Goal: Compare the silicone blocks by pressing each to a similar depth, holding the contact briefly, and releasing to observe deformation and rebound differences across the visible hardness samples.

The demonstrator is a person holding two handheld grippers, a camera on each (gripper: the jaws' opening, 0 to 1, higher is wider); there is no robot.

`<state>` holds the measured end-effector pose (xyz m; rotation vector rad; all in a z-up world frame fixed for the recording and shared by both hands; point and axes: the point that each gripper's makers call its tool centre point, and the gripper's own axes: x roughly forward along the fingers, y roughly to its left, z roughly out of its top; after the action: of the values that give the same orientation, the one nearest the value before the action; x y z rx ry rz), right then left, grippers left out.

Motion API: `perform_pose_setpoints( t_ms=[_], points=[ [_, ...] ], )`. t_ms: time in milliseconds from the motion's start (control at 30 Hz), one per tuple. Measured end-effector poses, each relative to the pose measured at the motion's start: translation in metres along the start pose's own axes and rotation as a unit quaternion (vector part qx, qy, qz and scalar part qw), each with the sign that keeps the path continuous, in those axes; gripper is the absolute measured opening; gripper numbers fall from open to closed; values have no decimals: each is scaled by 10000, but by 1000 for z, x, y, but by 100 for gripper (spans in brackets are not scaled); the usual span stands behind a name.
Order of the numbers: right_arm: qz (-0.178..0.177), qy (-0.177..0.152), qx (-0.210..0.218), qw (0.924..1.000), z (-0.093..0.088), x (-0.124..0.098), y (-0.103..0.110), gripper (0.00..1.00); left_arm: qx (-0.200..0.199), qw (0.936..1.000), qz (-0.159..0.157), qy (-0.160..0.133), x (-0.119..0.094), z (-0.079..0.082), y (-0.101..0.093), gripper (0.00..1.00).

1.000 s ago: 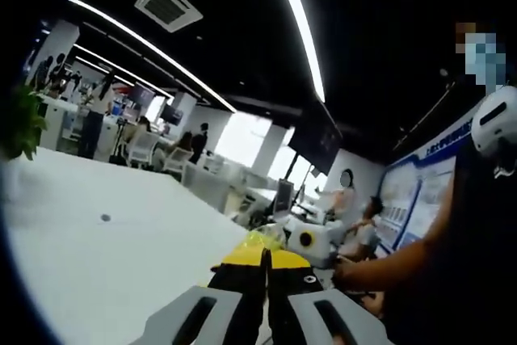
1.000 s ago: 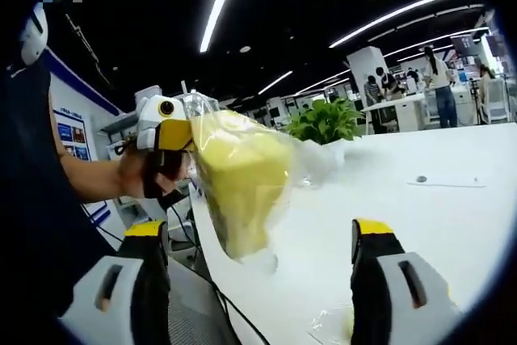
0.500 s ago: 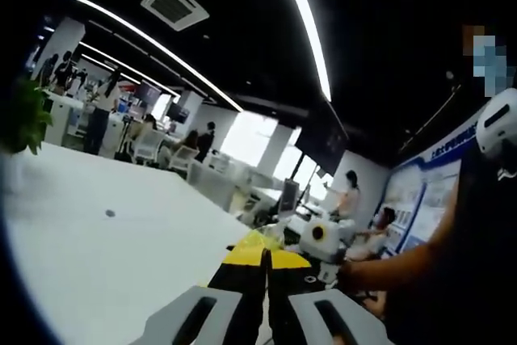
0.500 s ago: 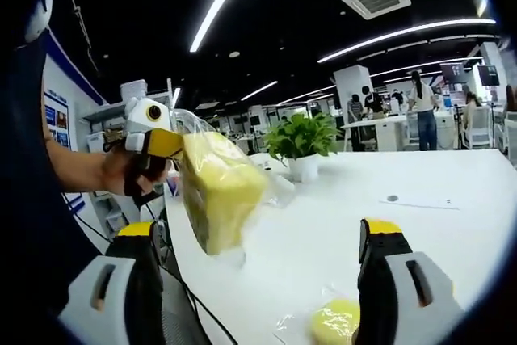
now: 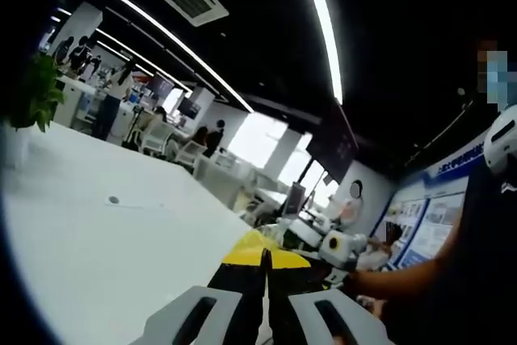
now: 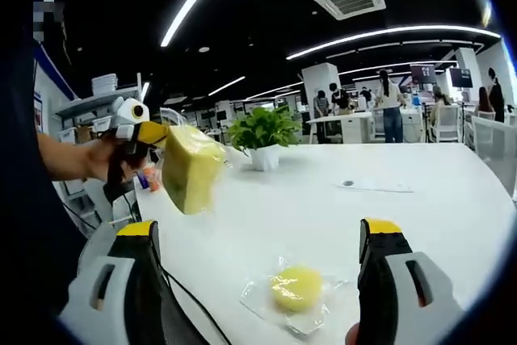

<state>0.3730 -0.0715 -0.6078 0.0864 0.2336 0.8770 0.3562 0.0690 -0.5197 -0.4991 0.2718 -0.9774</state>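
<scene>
The broad white table [image 6: 420,224] runs under both your grippers; a green potted plant in a white pot [image 6: 262,136] stands on it farther off. Your left gripper [image 6: 149,133], seen from the right gripper view, hangs above the table's near edge with its yellow-tipped jaws clenched on a pale yellow rectangular silicone block wrapped in clear plastic film [image 6: 189,169], which is lifted clear of the surface. In the left gripper view those same jaws [image 5: 264,260] meet tip to tip. Your right gripper [image 6: 258,236] stands with jaws spread wide, grasping nothing. Between them, on the table, lies a small round yellow silicone sample in a clear plastic bag [image 6: 296,288].

The step in hand appears to be handling the first sample, not yet pressing. Next, you would likely set the block down, or bring the spread jaws onto the round sample and squeeze to a matched depth.
</scene>
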Motion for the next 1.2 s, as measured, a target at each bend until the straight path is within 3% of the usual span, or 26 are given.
perform_pose_setpoints(
  t_ms=[167,433,700,1200],
  points=[
    [-231,194,-39,9995,-12,-16,-15,96,-284,9996,7,-82,0,1,8,0],
    [-537,221,8,9983,-20,-33,-32,96,-275,9995,82,-120,-4,6,15,0],
    [-750,284,16,9968,-26,-40,-45,96,-425,9990,147,-14,-7,-4,24,0],
    [-1005,411,32,9941,-49,-48,-45,96,-899,9955,293,9,-11,-18,51,0]
  ],
)
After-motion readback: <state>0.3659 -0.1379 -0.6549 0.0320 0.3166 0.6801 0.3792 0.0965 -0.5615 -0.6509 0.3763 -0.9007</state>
